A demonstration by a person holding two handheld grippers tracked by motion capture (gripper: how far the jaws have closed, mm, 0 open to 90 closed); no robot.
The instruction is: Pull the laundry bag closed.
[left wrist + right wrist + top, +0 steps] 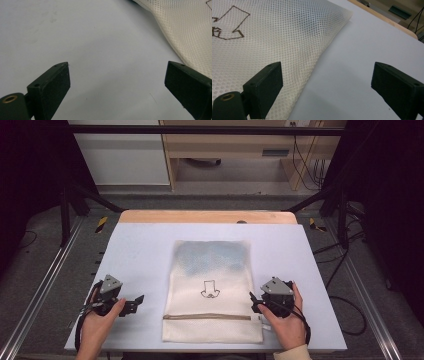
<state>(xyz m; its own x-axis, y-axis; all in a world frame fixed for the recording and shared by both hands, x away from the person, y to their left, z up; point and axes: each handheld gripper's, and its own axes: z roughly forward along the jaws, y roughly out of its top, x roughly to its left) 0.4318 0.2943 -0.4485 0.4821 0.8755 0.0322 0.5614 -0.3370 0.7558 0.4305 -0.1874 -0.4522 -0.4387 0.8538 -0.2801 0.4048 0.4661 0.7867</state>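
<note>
Lighting was even and came from overhead, falling brightest on the pale table [140,250]. The surroundings fell off sharply: both upper corners of the high view were nearly black, and the floor beside the table was dim. Shadows were soft and short; the mesh bag [212,290] cast only a faint dark edge on the table in the right gripper view. No glare showed on the matte surface. The high view was slightly soft and grainy, with fine detail lost. In both gripper views the near black jaws were mildly blurred, while the mesh weave [287,37] was sharp; the far background was out of focus.
</note>
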